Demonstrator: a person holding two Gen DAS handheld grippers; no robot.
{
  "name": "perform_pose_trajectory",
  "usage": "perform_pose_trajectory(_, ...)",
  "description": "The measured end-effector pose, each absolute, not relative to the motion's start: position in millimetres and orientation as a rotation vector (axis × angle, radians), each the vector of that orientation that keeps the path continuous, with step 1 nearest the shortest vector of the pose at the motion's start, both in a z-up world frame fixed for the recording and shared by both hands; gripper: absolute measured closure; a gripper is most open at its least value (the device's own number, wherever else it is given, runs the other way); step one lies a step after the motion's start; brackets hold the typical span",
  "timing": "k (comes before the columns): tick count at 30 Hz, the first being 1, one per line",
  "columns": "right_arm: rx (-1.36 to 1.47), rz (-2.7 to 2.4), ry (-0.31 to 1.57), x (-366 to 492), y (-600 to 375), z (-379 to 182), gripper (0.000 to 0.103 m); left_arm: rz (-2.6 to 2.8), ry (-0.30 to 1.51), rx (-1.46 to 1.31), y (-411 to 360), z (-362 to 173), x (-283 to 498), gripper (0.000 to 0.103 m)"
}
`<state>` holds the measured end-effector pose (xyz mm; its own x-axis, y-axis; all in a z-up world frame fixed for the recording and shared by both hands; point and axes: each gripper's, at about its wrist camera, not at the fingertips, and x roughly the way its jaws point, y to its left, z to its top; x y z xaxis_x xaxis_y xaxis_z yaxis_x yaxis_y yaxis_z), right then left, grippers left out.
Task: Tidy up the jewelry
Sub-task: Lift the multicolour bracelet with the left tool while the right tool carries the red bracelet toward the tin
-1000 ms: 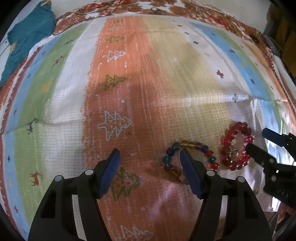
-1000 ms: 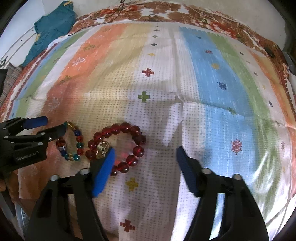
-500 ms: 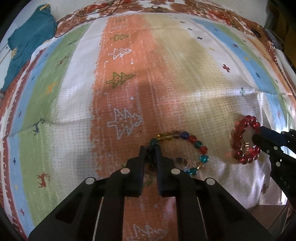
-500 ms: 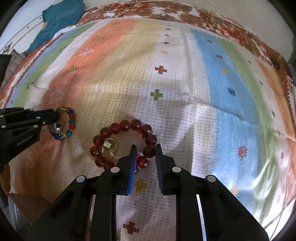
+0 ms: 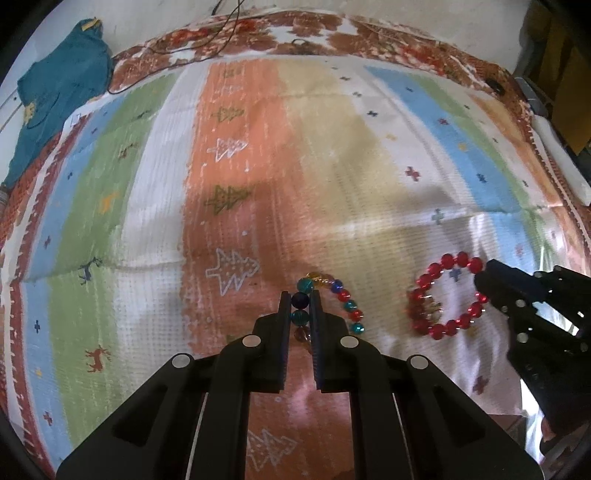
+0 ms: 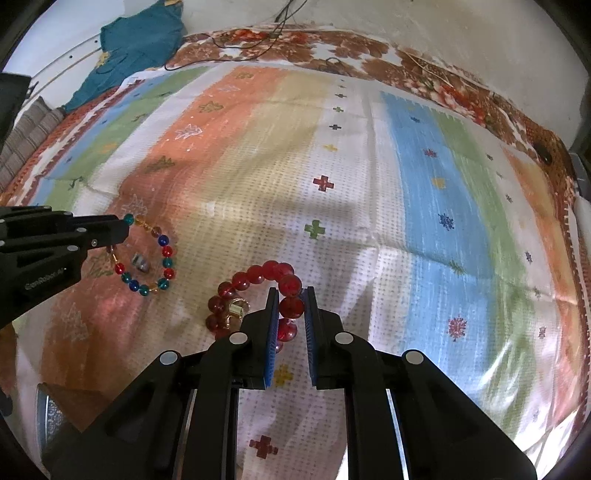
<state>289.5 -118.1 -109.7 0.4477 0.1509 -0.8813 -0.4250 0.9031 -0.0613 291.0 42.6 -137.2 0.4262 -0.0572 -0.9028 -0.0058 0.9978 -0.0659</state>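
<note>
Bracelets, two of them, are lying on the striped cloth (image 5: 332,177), each one being pinched at this moment. Nearest to me, the left gripper (image 5: 300,306) is squeezing its fingers nearly together on the multicolored bead bracelet (image 5: 349,306), clamping a dark blue bead and a teal one on the loop's left side, over the orange stripe. From the other camera, a small silver ring (image 6: 141,263) is sitting inside that loop. Just to the right, the right gripper (image 6: 291,308) is closing on the red bead bracelet (image 6: 255,277), its blue pads (image 6: 272,332) pressing one red bead on the loop's right side, over the white stripe. Gold rings (image 6: 236,309) are resting inside the red loop, against its left beads. The two bracelets are lying near each other but apart. Farther off, the cloth is running back to a brown patterned border, where a black cable (image 5: 221,33) is trailing, and a teal garment (image 5: 59,88) is lying beyond the far left corner.
</note>
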Motion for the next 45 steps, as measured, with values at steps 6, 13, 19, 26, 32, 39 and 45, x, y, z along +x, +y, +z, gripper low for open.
perform_pose_trajectory(6, -0.272, 0.389, 1.012, 283, -115, -91, 0.089, -0.058, 1.114, -0.068, 35, -124, 290, 0.094)
perform_pose_trajectory(13, -0.254, 0.412, 0.981, 277, -114, -75, 0.089, -0.059, 1.095, -0.071, 32, -111, 285, 0.094)
perform_pose_trajectory(19, -0.232, 0.415, 0.963, 272, -118, -65, 0.089, -0.052, 1.079, -0.082, 34, -99, 276, 0.094)
perform_pose_trajectory(26, -0.219, 0.422, 0.956, 259, -119, -58, 0.089, -0.053, 1.086, -0.094, 36, -94, 260, 0.094)
perform_pose_trajectory(32, -0.213, 0.426, 0.955, 245, -122, -52, 0.089, -0.06, 1.089, -0.099, 35, -87, 249, 0.094)
perform_pose_trajectory(39, -0.204, 0.436, 0.923, 229, -123, -34, 0.089, -0.076, 1.06, -0.102, 27, -72, 234, 0.094)
perform_pose_trajectory(45, -0.2, 0.444, 0.904, 218, -124, -25, 0.089, -0.109, 1.042, -0.116, 17, -58, 220, 0.094)
